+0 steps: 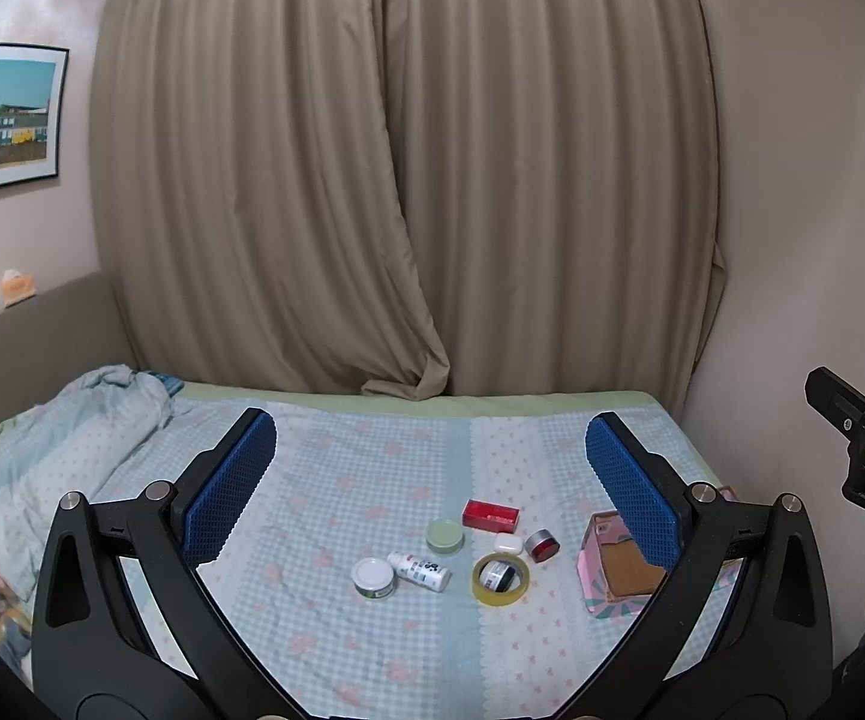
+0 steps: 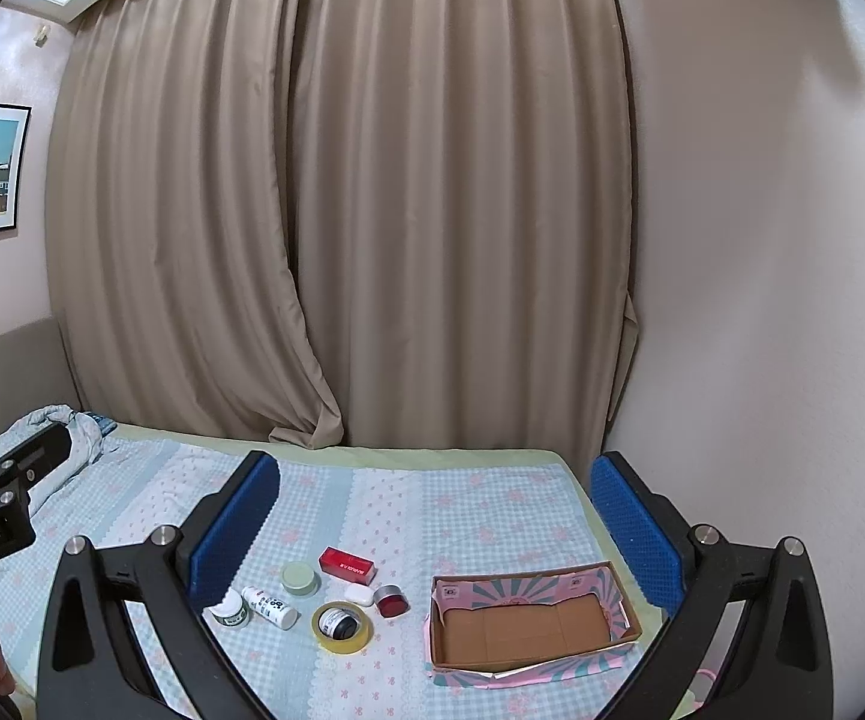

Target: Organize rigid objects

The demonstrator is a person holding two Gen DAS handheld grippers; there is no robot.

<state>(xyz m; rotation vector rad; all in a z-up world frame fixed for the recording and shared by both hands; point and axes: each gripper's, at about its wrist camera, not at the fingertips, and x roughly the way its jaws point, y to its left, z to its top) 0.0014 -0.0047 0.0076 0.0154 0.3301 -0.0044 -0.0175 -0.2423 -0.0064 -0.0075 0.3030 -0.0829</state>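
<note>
Small objects lie grouped on the bed: a red box (image 2: 349, 563), a green round tin (image 2: 299, 576), a white case (image 2: 360, 593), a red-lidded silver tin (image 2: 390, 599), a white bottle on its side (image 2: 270, 598), a white-lidded jar (image 2: 230, 608), and a yellow tape roll (image 2: 341, 626) with a small dark jar inside. An empty open cardboard box (image 2: 528, 624) sits to their right. My left gripper (image 1: 432, 480) and right gripper (image 2: 432, 516) are open, empty, and held above the bed, short of the objects. The same objects show in the left wrist view, such as the tape roll (image 1: 500, 578).
The bed (image 2: 462, 516) has a blue checked sheet. A crumpled blanket (image 1: 54, 438) lies at the left. Beige curtains (image 2: 342, 210) hang behind the bed and a wall (image 2: 762, 300) stands at the right.
</note>
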